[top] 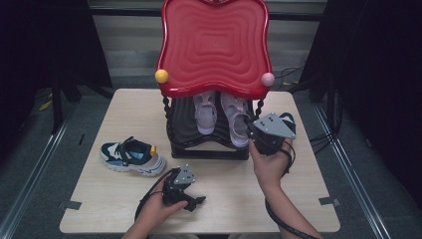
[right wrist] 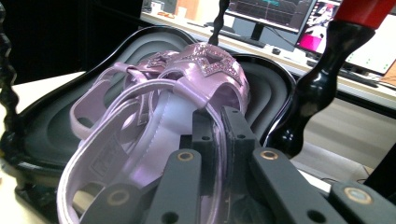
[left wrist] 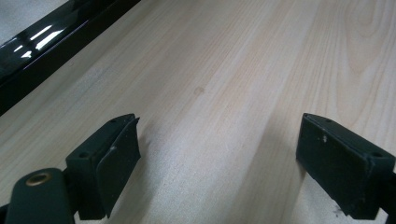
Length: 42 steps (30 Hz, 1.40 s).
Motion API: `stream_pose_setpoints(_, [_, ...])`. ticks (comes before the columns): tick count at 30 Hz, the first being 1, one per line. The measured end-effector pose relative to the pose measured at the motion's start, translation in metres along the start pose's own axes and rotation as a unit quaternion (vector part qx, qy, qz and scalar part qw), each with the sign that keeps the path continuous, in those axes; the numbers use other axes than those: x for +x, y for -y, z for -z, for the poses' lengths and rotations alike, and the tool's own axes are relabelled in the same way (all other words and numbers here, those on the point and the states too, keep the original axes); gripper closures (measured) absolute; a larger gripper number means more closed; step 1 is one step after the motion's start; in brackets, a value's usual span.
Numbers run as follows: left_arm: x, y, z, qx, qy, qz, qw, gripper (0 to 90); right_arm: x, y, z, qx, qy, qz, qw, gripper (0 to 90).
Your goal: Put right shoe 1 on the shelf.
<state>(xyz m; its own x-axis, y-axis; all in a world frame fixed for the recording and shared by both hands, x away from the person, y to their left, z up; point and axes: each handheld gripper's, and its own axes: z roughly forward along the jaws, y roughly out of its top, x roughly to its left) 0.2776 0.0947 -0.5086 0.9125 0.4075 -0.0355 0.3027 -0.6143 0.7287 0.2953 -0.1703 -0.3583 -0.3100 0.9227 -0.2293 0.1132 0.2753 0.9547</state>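
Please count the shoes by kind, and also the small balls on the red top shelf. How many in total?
Pink sandals: 2
Sneaker: 1
Balls: 2, one yellow ball, one pink ball
Total: 5

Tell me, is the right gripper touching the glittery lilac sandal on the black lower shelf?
Touching. In the right gripper view, the right gripper has its black jaws closed on the heel edge of the lilac sandal, pinching it with no gap.

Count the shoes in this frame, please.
3. Two pink sandals sit on the rack's black lower tray: the left sandal, and the right sandal, pinched at its edge by the right gripper. One sneaker lies on the table. The red top tray may hide others.
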Motion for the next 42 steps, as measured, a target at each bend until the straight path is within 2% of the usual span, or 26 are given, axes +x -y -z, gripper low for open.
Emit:
stream_pose_setpoints(7, [0.0, 0.0, 0.0, 0.0, 0.0, 0.0, 1.0, 12.7, 0.004, 0.002, -0.011, 0.002, 0.012, -0.005, 0.9999, 84.8])
stream_pose_setpoints(16, [0.0, 0.0, 0.0, 0.001, 0.001, 0.0, 1.0, 12.7, 0.01, 0.008, -0.021, -0.001, 0.035, 0.0, 0.9994, 84.8])
stream_pose_setpoints(22, [0.0, 0.0, 0.0, 0.001, 0.001, 0.0, 1.0, 12.7, 0.012, 0.012, -0.027, -0.01, 0.043, -0.009, 0.999, 84.8])
stream_pose_setpoints(31, [0.0, 0.0, 0.0, 0.0, 0.0, 0.0, 1.0, 12.7, 0.021, 0.009, -0.036, -0.016, 0.053, -0.008, 0.9984, 84.8])
stream_pose_setpoints(34, [0.0, 0.0, 0.0, 0.0, 0.0, 0.0, 1.0, 12.7, 0.023, 0.007, -0.04, -0.011, 0.063, 0.002, 0.998, 84.8])
stream_pose_setpoints(42, [0.0, 0.0, 0.0, 0.0, 0.0, 0.0, 1.0, 12.7, 0.025, 0.01, -0.049, -0.009, 0.082, -0.009, 0.9965, 84.7])
